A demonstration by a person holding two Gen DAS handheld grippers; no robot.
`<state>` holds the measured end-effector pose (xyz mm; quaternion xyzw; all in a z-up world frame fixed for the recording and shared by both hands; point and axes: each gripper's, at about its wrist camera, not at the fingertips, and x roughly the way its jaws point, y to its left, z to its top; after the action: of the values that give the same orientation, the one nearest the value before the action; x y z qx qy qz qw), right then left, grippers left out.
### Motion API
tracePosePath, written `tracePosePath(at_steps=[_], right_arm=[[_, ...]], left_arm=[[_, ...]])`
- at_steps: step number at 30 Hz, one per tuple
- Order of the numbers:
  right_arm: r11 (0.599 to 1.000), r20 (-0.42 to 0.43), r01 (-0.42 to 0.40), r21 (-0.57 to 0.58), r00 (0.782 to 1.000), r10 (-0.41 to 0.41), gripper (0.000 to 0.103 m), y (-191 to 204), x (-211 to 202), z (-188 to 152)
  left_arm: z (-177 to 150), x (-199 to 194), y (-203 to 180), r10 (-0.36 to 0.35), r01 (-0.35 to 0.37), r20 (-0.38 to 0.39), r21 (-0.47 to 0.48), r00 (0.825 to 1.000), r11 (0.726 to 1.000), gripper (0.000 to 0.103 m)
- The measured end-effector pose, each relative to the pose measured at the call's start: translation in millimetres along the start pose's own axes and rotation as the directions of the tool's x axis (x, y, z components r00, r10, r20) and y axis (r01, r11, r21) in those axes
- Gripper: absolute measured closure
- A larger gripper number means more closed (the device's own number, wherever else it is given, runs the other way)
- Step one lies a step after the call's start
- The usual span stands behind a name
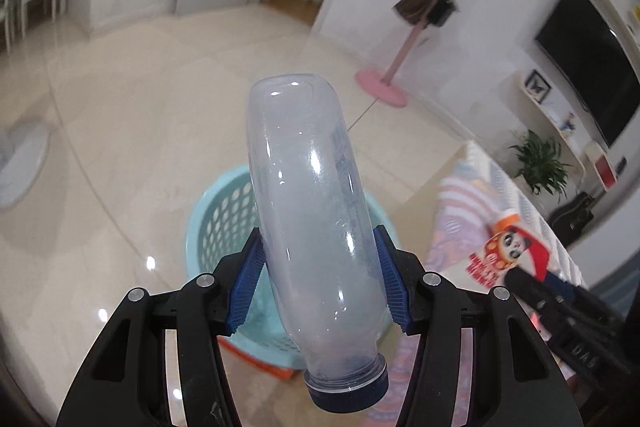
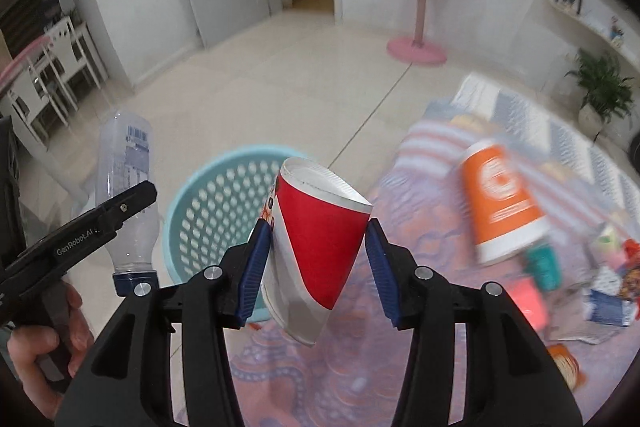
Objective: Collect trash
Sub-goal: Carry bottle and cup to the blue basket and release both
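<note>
A: What do we have in our left gripper (image 1: 320,279)?

B: A clear plastic bottle (image 1: 316,235), clamped between the two blue pads (image 1: 246,287). Its dark blue cap (image 1: 348,391) points back toward us and its base points away, tilted a little. From the right wrist view we see the same bottle (image 2: 128,195) off to our left, held by the black tool, with the hand (image 2: 48,343) on the grip below it.

A: And our right gripper (image 2: 318,267)?

B: It is clenched on a red and white paper cup (image 2: 316,247). The cup is squashed between the pads, its open rim tilted up and away from us.

A: Where is the basket?

B: The light blue basket (image 1: 218,223) with holes in its wall stands on the pale tiled floor (image 1: 140,131), right behind and below the bottle in the left view. In the right view the basket (image 2: 216,203) sits just behind the cup, between the two grippers.

A: What else lies around?

B: On our right there is a patterned rug (image 2: 400,347) with more trash on it: an orange paper cup (image 2: 500,203) lying on its side and a blurred heap of wrappers (image 2: 600,291) further right. We cannot tell what each wrapper is. Well beyond stands a pink coat stand (image 2: 418,43) with bags hanging on it, and a potted plant (image 2: 600,87) near the wall.
</note>
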<state>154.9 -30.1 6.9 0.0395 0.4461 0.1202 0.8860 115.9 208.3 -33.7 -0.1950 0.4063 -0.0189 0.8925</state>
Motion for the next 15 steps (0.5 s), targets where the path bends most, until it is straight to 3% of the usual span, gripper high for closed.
tracePosePath(at_steps=[7, 15], right_arm=[[0.998, -0.063, 0.027, -0.056, 0.998, -0.030, 0.055, 26, 33, 0], [0.999, -0.045, 0.021, -0.024, 0.999, -0.022, 0.055, 13, 23, -1]], left_arm=[[5, 25, 10, 0.041, -0.040, -0.027, 0.005, 0.999, 0.999, 0.050], [5, 5, 8, 0.020, -0.021, 0.012, 0.025, 1.000, 0.999, 0.041]])
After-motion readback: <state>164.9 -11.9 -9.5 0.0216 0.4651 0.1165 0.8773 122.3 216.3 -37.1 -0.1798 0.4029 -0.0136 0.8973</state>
